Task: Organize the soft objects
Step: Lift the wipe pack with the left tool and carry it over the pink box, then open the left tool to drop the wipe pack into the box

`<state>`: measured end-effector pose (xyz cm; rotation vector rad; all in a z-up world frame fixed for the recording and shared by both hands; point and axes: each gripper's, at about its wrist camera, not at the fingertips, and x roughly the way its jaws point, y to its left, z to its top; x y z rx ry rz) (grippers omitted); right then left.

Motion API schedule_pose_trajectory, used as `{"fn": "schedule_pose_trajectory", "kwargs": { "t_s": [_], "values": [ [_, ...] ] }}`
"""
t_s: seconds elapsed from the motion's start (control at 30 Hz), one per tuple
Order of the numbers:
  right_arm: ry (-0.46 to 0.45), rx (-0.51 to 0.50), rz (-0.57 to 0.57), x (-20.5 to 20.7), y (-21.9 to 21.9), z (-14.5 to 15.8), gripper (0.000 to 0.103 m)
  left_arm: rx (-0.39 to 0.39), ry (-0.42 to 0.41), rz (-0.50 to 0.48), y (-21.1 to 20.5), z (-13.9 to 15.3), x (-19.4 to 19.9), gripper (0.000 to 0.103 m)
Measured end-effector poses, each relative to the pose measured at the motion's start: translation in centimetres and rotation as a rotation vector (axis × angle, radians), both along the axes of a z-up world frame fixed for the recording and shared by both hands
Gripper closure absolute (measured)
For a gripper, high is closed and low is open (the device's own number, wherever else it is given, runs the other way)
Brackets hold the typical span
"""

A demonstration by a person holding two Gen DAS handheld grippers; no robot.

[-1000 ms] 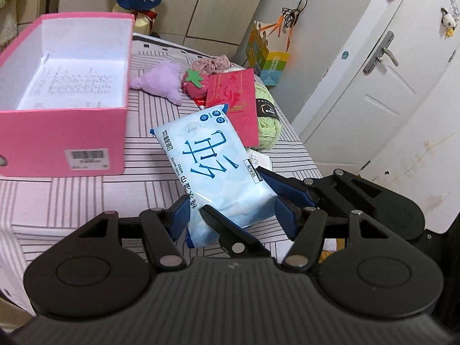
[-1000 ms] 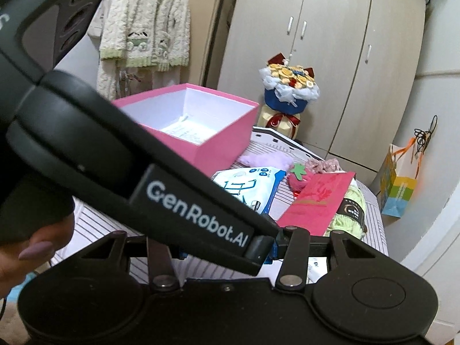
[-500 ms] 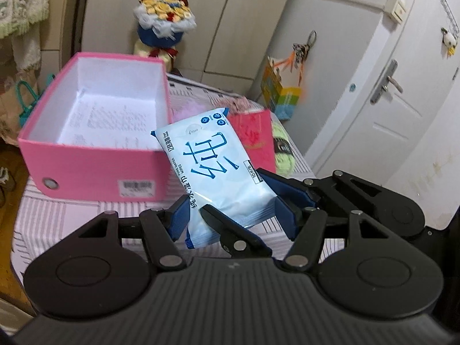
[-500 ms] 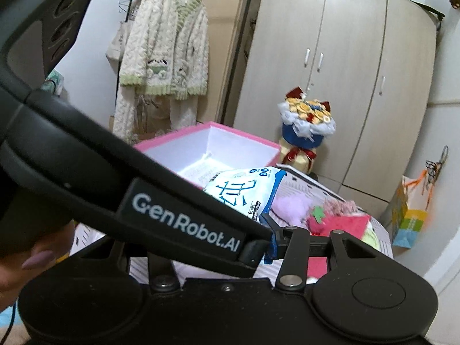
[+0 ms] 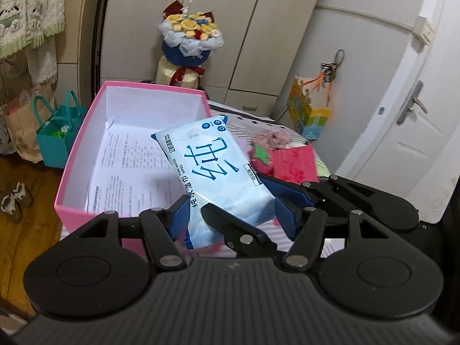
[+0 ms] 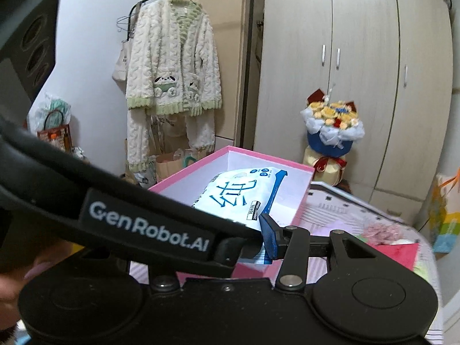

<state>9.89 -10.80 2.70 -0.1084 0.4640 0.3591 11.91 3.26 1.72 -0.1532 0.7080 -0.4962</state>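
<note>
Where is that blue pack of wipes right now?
The wipes pack is held up between both sets of fingers, over the near right corner of the open pink box.

A tabletop (image 5: 253, 120) covered in a pale cloth with dark stripes is carrying an open pink box (image 5: 77, 155) at its left end, while a pink fuzzy bundle (image 5: 273, 139), a strawberry-shaped soft toy (image 5: 260, 158) and a red envelope (image 5: 293, 165) are lying to the box's right.
</note>
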Motion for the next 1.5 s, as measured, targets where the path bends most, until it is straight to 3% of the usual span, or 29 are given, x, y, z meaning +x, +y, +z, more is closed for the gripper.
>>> {"fn": "schedule_pose_trajectory", "kwargs": {
  "t_s": [0.13,0.6,0.9,1.13,1.17,1.27,1.37,1.5],
  "values": [
    [0.042,0.065,-0.015,3.5,-0.2,-1.1,0.050,-0.007,0.030,0.005,0.3,-0.8,3.6,0.041],
    [0.142,0.122,-0.094,13.6,-1.1,-3.6,0.050,0.036,0.120,-0.029,-1.2,-2.3,15.1,0.041],
    [0.210,0.076,-0.098,17.5,-0.5,-4.8,0.050,0.032,0.198,-0.043,-1.1,-3.9,19.6,0.042],
    [0.247,-0.019,-0.084,18.4,0.4,-4.9,0.047,-0.002,0.260,-0.034,-0.8,-5.1,21.1,0.041],
    [0.252,-0.026,-0.075,18.5,0.5,-5.0,0.047,0.002,0.259,-0.011,-0.7,-5.2,21.1,0.037],
    [0.261,-0.013,-0.055,17.9,0.3,-4.8,0.044,0.036,0.222,0.046,-0.4,-5.0,20.4,0.027],
    [0.260,0.035,-0.024,16.1,-0.6,-4.2,0.040,0.084,0.160,0.078,0.0,-4.1,18.8,0.027],
    [0.271,0.108,0.023,13.9,-2.2,-3.3,0.040,0.076,0.090,0.078,1.2,-2.2,15.9,0.025]
  ]
}}
